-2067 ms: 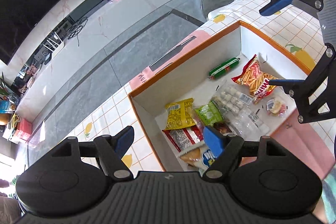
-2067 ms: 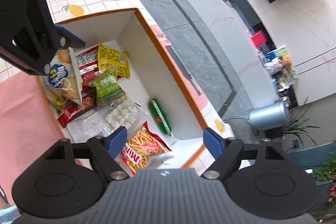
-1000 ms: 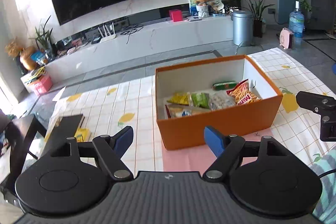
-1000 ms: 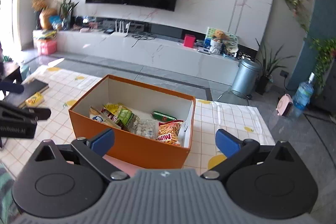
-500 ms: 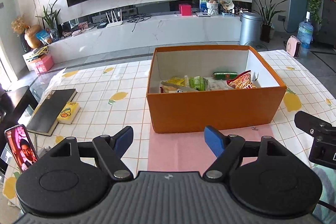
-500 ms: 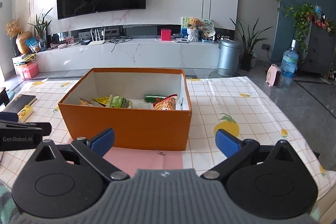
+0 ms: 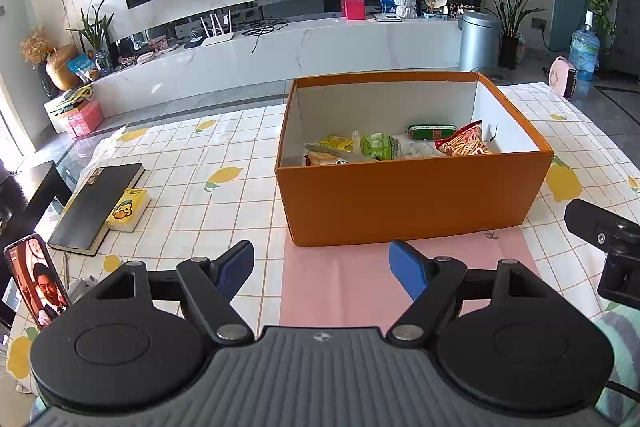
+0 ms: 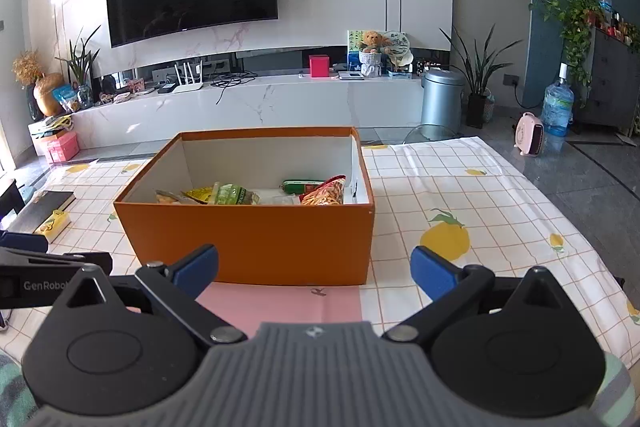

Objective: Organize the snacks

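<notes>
An orange box point(image 7: 408, 195) point(image 8: 256, 243) sits on the table, its near end resting on a pink mat point(image 7: 360, 283) point(image 8: 280, 303). Inside lie several snack packets: a yellow packet point(image 7: 336, 143), a green packet point(image 7: 378, 146) point(image 8: 232, 194), a green sausage stick point(image 7: 431, 131) point(image 8: 300, 185) and a red bag of sticks point(image 7: 464, 143) point(image 8: 326, 191). My left gripper point(image 7: 322, 267) hangs open in front of the box with nothing between its fingers. Just as empty, my right gripper point(image 8: 314, 267) is open, also short of the box.
A checked tablecloth with lemon prints point(image 7: 200, 167) point(image 8: 460, 195) covers the table. On the left lie a black notebook point(image 7: 96, 207) point(image 8: 44, 205) and a yellow box point(image 7: 127, 209). A phone point(image 7: 38, 281) stands at the near left edge. TV wall and console lie beyond.
Both grippers have pulled back from above the box to low in front of it, and the view has levelled out. In the last half second the movement is slight.
</notes>
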Demonstrator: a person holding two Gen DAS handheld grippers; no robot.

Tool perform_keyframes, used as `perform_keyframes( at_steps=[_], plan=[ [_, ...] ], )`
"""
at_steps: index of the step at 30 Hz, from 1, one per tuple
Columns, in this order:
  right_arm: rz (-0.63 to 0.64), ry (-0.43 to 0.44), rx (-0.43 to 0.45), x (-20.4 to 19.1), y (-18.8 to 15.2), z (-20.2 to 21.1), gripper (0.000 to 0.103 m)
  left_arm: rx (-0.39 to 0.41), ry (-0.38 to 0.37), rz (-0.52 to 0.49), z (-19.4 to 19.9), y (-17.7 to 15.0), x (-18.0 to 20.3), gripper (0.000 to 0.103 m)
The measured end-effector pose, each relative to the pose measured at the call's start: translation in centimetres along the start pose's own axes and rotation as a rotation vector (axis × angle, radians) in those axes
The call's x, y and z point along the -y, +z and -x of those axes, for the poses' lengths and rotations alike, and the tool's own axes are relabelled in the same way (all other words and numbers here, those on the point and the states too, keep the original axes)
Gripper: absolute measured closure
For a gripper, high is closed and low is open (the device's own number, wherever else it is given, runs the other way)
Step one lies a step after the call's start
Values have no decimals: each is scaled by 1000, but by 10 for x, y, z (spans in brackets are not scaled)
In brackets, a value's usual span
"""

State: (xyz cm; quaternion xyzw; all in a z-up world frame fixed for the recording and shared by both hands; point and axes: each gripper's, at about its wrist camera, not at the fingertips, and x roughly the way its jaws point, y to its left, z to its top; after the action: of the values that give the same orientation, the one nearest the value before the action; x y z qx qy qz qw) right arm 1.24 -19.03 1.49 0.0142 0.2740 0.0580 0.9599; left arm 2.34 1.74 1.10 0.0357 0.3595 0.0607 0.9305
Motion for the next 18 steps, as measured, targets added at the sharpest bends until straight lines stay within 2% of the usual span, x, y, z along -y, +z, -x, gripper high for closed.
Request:
perform_keyframes(
  at_steps=[18],
  plan=[
    [-22, -2, -11, 10, -4, 5, 4, 13, -13, -15, 8, 4, 8, 13]
  ],
)
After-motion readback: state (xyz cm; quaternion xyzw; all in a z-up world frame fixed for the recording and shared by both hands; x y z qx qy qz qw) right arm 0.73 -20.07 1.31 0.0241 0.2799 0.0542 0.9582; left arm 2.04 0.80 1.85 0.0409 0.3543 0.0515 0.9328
